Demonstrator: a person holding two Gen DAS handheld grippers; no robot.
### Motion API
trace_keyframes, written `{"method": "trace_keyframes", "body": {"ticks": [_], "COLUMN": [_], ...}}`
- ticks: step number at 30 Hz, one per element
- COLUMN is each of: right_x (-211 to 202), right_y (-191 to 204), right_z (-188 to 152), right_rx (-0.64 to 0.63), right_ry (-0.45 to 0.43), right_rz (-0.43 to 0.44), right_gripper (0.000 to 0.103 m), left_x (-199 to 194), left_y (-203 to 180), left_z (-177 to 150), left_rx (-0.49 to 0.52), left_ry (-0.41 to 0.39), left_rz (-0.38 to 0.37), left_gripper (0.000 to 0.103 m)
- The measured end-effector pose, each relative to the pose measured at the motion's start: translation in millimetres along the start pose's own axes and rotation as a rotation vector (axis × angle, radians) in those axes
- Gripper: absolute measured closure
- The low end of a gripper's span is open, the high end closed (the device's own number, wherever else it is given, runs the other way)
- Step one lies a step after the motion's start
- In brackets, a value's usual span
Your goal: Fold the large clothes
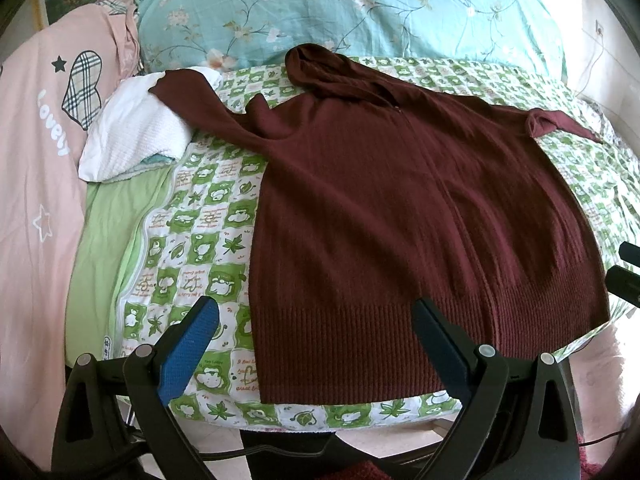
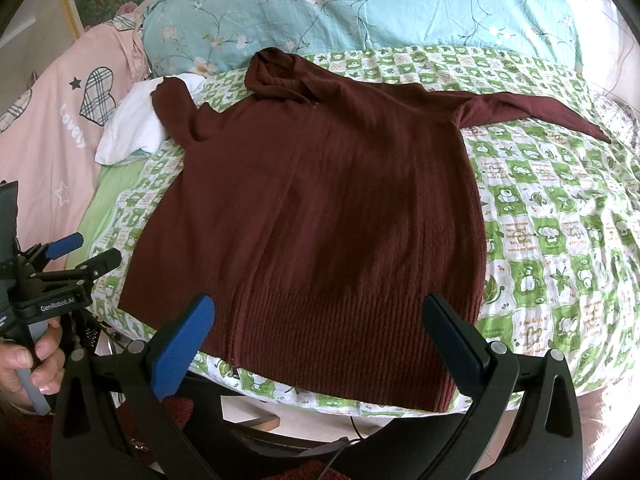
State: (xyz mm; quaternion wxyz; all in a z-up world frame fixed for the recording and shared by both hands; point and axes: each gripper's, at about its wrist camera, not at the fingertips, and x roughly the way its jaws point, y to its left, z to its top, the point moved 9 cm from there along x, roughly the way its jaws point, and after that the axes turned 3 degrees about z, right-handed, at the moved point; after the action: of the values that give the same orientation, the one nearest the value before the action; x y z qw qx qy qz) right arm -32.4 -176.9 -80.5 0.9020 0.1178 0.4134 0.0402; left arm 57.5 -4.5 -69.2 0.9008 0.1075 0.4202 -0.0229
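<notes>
A dark red knitted hooded sweater (image 1: 392, 200) lies flat on the bed, hood toward the pillows, ribbed hem toward me. It also shows in the right wrist view (image 2: 320, 208). Its left sleeve (image 1: 200, 100) drapes over a white cloth; its right sleeve (image 2: 532, 110) stretches out to the right. My left gripper (image 1: 316, 316) is open and empty, hovering above the hem's left part. My right gripper (image 2: 320, 312) is open and empty above the hem's middle. The left gripper also shows at the left edge of the right wrist view (image 2: 86, 254).
The bed has a green and white checked sheet (image 2: 552, 216). A folded white cloth (image 1: 132, 136) lies at the left. A teal floral pillow (image 1: 340, 8) sits at the head. A pink quilt (image 1: 36, 160) lies along the left side. The bed's front edge is just below the hem.
</notes>
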Motion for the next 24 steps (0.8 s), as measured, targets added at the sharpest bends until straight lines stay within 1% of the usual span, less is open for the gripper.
{"method": "trace_keyframes", "body": {"ticks": [7,14,15,19,21,24], "right_x": [-1,-2,2,2,2,2], "right_y": [-1,-1,-2,-5,-6,-15], "right_z": [-1,-2,-5,-1,0,2], "right_rx": [0.000,0.003,0.005,0.010,0.005,0.039], "right_ry": [0.002,0.003,0.004,0.008,-0.004,-0.016], "right_rz": [0.002,0.006,0.006,0.010,0.004,0.013], "right_gripper": [0.000,0.000,0.000,0.000,0.000,0.000], "left_x": [0,5,5,7,10,15], "left_y": [0,-5,-6,-10,-10,-14], "left_z": [-1,-1,-1,-1,0,1], "left_rx": [0.005,0.007,0.005,0.006,0.020,0.026], "left_ry": [0.000,0.009,0.006,0.006,0.000,0.009], "left_rz": [0.002,-0.018,-0.023,-0.039,-0.030,-0.040], "left_gripper": [0.005,0.005,0.005,0.005,0.005,0.005]}}
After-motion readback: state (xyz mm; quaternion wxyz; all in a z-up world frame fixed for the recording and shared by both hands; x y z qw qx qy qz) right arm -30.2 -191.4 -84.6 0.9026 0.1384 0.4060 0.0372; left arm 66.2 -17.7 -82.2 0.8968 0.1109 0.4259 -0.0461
